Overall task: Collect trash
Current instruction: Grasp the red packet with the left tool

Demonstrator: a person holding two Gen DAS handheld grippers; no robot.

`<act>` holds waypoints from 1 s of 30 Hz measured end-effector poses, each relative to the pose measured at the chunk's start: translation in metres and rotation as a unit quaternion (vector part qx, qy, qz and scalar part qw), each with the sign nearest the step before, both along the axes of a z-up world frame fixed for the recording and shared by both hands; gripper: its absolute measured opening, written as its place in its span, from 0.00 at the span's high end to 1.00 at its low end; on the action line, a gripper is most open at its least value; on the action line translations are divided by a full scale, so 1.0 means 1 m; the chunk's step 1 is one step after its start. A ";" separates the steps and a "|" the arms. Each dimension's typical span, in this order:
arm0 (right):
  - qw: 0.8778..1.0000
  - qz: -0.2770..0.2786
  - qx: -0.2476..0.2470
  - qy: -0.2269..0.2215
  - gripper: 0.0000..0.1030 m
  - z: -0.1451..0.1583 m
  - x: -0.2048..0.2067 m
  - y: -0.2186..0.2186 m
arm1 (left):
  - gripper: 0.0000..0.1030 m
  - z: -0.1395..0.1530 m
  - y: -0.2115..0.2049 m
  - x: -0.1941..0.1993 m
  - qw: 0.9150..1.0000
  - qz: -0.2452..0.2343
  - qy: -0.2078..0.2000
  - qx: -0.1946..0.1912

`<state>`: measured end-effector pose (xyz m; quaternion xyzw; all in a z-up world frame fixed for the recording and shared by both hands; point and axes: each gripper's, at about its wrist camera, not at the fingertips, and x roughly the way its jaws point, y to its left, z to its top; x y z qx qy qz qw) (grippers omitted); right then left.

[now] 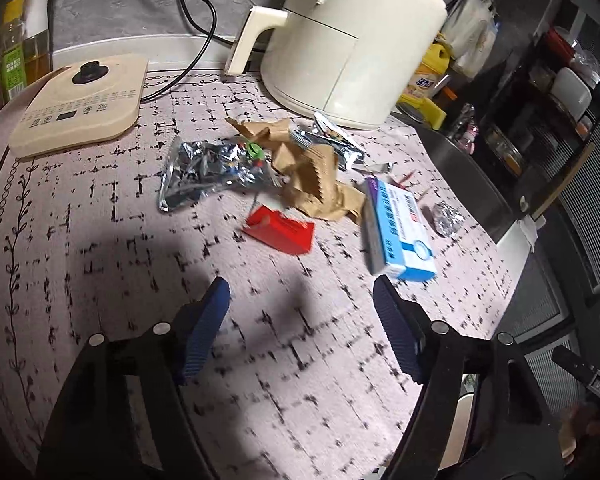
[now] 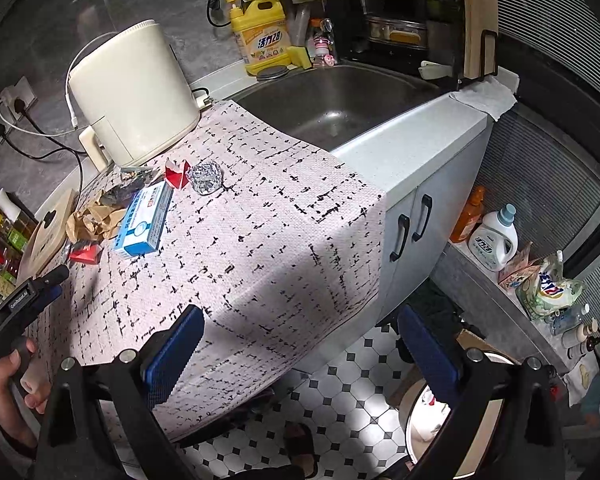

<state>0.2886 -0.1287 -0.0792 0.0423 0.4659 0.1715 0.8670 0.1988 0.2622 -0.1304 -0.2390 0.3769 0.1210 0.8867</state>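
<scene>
Countertop cloth (image 1: 100, 240) bears one blue box (image 1: 400, 232), two red cartons (image 2: 177, 174); both grippers (image 1: 300, 320) gape.

Trash scattered on the counter: crumpled brown paper (image 1: 316, 176), shiny foil wrapper (image 1: 212, 168), flattened red carton (image 1: 282, 230), blue-white box (image 1: 400, 232), foil ball (image 1: 446, 218).
</scene>
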 end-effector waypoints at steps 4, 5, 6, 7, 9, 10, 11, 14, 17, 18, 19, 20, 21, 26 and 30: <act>1.000 -0.018 0.001 0.002 0.08 -0.003 0.001 0.007 | 0.32 -0.004 0.014 0.015 1.000 -0.010 0.001 0.000; 1.000 -0.022 0.001 0.003 0.08 -0.004 0.001 0.008 | 0.32 -0.005 0.017 0.019 1.000 -0.012 0.001 -0.001; 1.000 -0.026 0.000 0.004 0.08 -0.005 0.001 0.008 | 0.32 -0.007 0.020 0.024 1.000 -0.011 0.004 0.000; 1.000 -0.029 -0.001 0.005 0.08 -0.006 0.001 0.009 | 0.32 -0.008 0.022 0.027 1.000 -0.013 0.005 -0.001; 0.999 -0.038 -0.004 0.007 0.08 -0.007 0.002 0.010 | 0.33 -0.011 0.026 0.035 1.000 -0.016 0.008 -0.003; 0.999 -0.041 -0.004 0.008 0.08 -0.008 0.002 0.010 | 0.34 -0.013 0.028 0.038 1.000 -0.017 0.010 -0.003; 0.999 -0.044 -0.005 0.009 0.08 -0.008 0.003 0.010 | 0.37 -0.015 0.029 0.042 1.000 -0.019 0.013 -0.003; 0.999 -0.045 -0.011 0.008 0.08 -0.009 0.006 0.013 | 0.59 -0.022 0.031 0.049 0.999 -0.023 0.023 -0.003; 0.999 -0.039 -0.013 0.009 0.08 -0.009 0.011 0.018 | 0.60 -0.023 0.033 0.047 1.000 -0.023 0.016 -0.001; 0.999 -0.036 -0.014 0.008 0.08 -0.009 0.012 0.021 | 0.60 -0.022 0.032 0.045 1.000 -0.023 0.013 0.001; 0.999 -0.031 -0.014 0.007 0.08 -0.009 0.013 0.024 | 0.60 -0.021 0.032 0.043 1.000 -0.022 0.009 0.001; 1.000 -0.024 -0.015 0.007 0.08 -0.010 0.016 0.028 | 0.60 -0.020 0.032 0.038 1.000 -0.018 0.006 0.000; 1.000 -0.017 -0.015 0.007 0.08 -0.010 0.018 0.032 | 0.60 -0.020 0.033 0.034 1.000 -0.014 0.004 -0.002; 1.000 0.026 -0.018 0.001 0.08 -0.010 0.033 0.058 | 0.60 -0.017 0.042 0.004 1.000 0.023 0.002 -0.007; 0.998 0.065 -0.012 -0.011 0.16 -0.005 0.050 0.086 | 0.60 -0.016 0.055 -0.025 0.998 0.061 0.011 0.003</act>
